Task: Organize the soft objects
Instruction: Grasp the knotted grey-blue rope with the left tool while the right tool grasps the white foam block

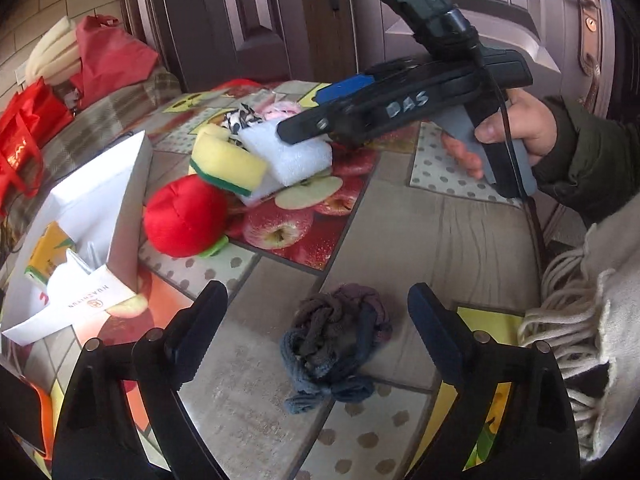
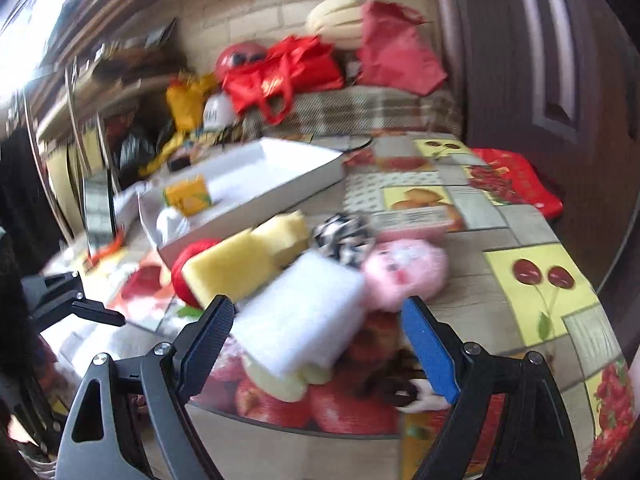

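Note:
My left gripper is open and empty, its fingertips either side of a dark knotted scrunchie lying on the table. My right gripper is open over a white foam block; it also shows in the left wrist view, above that block. Beside the block lie yellow-green sponges, a red plush apple, a black-and-white scrunchie and a pink plush toy. A white box stands open at the left, holding a yellow pack.
The table wears a fruit-print oilcloth. Red bags and rolled cream foam sit on a checked bench behind. A fringed cream scarf hangs at the right edge. A dark door stands behind the table.

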A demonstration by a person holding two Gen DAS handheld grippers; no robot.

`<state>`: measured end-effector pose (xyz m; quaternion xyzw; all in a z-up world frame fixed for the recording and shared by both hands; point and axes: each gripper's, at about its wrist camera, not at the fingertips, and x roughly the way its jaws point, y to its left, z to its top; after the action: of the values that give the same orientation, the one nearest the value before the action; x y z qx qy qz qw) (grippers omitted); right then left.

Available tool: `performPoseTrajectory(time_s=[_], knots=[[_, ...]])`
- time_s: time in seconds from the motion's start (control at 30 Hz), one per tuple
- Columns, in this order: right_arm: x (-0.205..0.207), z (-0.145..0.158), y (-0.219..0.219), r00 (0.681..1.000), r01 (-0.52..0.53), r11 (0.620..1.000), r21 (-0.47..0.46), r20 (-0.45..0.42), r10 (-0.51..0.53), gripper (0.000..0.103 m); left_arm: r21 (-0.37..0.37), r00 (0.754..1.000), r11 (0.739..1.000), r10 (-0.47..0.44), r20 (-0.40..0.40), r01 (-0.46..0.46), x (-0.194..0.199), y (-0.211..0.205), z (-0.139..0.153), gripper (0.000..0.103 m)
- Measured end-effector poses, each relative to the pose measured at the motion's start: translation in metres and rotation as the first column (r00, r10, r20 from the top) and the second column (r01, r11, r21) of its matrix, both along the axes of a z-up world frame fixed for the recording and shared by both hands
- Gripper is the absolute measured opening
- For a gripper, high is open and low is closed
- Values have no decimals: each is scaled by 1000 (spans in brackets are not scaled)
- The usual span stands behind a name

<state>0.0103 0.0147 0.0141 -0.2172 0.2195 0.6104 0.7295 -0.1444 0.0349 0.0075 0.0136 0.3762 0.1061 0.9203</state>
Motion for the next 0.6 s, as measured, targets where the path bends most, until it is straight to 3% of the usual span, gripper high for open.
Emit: performPoseTrajectory(time_s=[0.17,0.2,0.23,0.3,0.33,0.47,0.53,0.6], knots=[[-16,-14,25,997,42,993,-106,74,-34,86,6,999,1000,-11,-52,11,5,-4,-8,80],[-17,-18,30,996,45,989,-137,83,-34,85,0,998,1000,-20,-68,20,8,-5,-11,68],[-16,-21,33,996,48,986,-158,81,-36,83,-11,996,999,-34,-85,33,10,-6,-13,48],[-9,-20,30,998,53,986,-156,53,-45,70,-17,995,999,-45,-93,44,11,-6,-14,38],[-6,-18,25,998,60,989,-137,40,-56,68,-14,995,999,-41,-92,40,11,-6,-14,33],[9,-2,-4,995,91,996,6,-29,-90,66,-16,999,1000,4,-54,-5,3,-1,-7,32],[16,11,-29,992,118,982,148,-63,-110,66,-40,998,998,51,35,-49,-13,6,3,32],[17,19,-46,991,132,958,256,-61,-121,66,-21,980,992,125,152,-123,-34,16,17,32]])
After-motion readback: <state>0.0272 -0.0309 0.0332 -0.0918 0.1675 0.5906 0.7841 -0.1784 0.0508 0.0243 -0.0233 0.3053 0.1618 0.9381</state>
